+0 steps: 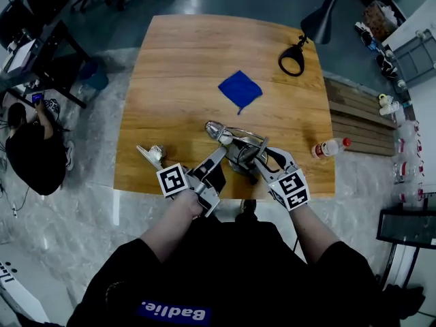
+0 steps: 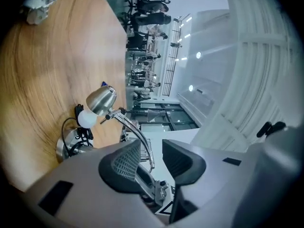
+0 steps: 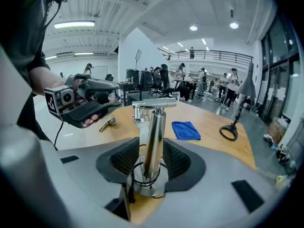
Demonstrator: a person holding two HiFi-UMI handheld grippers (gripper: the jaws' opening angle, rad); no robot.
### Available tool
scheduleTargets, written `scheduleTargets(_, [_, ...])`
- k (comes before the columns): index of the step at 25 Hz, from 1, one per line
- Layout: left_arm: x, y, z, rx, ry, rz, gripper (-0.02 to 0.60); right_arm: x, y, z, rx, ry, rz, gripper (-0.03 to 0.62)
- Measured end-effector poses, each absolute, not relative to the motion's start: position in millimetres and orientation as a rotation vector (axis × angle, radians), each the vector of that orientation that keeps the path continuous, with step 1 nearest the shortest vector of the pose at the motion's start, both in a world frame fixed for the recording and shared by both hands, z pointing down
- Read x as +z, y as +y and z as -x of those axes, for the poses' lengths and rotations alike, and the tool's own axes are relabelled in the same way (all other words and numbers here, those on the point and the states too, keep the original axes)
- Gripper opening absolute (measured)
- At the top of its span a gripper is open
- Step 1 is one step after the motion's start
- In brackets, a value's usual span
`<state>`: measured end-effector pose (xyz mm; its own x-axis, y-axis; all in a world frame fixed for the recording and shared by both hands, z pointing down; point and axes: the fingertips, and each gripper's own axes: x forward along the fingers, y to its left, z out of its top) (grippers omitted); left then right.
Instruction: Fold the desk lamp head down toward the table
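Standing between the jaws of the right claw (image 1: 240, 157), chrome desk lamp (image 1: 233, 144). Its upright post (image 3: 153, 127) rises from the round base (image 3: 150, 188) directly between that claw's pads, which sit parted and look just clear of the metal, so nothing is gripped.

Lamp head (image 2: 101, 100): ahead and left of the left claw (image 2: 152, 151), tilted with its bulb (image 2: 87, 118) facing the tabletop, near the base.

Left claw: jaws wide apart and empty. The bent lamp arm (image 2: 137, 134) shows beyond the gap, untouched.

Status, as judged: the fold looks done or nearly so, and neither claw has hold. At most a little more lowering and clearing away are left.

Wooden table (image 1: 177, 60): bears the lamp near its front edge.

Beyond the right claw: blue cloth (image 1: 240, 89). Farther off to the right: black ring-based lamp (image 1: 291, 60). Right of the claw: red-capped bottle (image 1: 329, 147).
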<state>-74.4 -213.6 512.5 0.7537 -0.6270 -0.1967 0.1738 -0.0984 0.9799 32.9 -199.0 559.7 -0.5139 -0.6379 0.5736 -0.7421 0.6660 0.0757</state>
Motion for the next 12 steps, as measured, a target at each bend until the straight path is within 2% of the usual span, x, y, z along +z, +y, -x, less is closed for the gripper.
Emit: scheduleTargets(12, [492.6, -120.3, 42.5, -0.623, -0.603, -1.704, 0.133, 527.0, -89.8, -64.5, 0.279, -2.523, -1.043, 0.140])
